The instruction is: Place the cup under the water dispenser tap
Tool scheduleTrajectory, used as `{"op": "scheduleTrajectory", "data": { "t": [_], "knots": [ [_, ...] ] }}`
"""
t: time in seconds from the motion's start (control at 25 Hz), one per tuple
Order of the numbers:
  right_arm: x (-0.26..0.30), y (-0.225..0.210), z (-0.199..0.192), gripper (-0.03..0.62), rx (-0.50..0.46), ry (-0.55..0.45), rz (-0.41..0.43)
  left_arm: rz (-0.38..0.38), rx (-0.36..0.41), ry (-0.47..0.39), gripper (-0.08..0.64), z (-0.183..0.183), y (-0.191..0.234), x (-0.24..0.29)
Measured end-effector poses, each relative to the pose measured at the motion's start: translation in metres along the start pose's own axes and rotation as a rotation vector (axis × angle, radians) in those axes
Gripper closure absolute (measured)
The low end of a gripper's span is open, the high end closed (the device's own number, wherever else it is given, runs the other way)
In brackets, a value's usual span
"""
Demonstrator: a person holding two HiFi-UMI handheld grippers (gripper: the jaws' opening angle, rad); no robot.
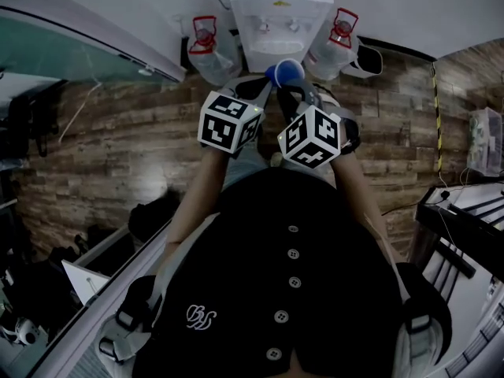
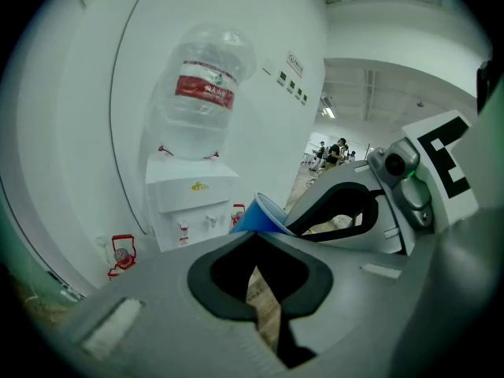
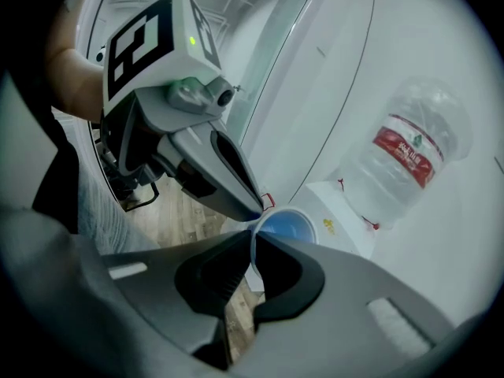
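**At the dispenser — one cup, two claws**

Between your two grippers the blue cup (image 1: pixel 285 72) hangs tilted, just short of the water dispenser (image 1: pixel 276 6); your right gripper (image 3: pixel 253 239) is nearly shut, nipping the thin rim; your left gripper (image 2: pixel 252 236) looks closed on the cup's wall beside it. Level the cup before you go in; aim it below one of the taps (image 1: pixel 264 27) — and keep both pinches light, since so thin a wall will likely crumple.

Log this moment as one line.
state: cup held before water dispenser | left gripper: shut on cup rim | right gripper: shut on cup rim | placement: not yet done
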State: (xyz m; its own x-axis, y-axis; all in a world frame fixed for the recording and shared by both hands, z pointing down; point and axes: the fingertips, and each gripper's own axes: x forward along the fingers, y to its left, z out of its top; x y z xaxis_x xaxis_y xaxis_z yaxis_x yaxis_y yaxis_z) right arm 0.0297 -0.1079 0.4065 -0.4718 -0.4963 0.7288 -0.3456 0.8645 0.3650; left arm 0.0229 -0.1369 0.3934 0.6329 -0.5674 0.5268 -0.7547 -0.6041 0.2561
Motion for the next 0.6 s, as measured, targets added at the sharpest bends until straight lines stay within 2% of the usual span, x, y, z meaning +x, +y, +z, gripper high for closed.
{"op": "scheduleTrajectory", "data": {
  "t": [0.44,0.6],
  "knots": [
    [0.035,-0.016,0.022,0.569,0.012,0.055,-0.027,-0.034,0.008,-0.008,0.563,0.014,0.05,0.0],
    [0.04,-0.017,0.025,0.569,0.02,0.069,-0.038,-0.059,0.029,-0.002,0.563,0.017,0.053,0.001]
  ]
}}
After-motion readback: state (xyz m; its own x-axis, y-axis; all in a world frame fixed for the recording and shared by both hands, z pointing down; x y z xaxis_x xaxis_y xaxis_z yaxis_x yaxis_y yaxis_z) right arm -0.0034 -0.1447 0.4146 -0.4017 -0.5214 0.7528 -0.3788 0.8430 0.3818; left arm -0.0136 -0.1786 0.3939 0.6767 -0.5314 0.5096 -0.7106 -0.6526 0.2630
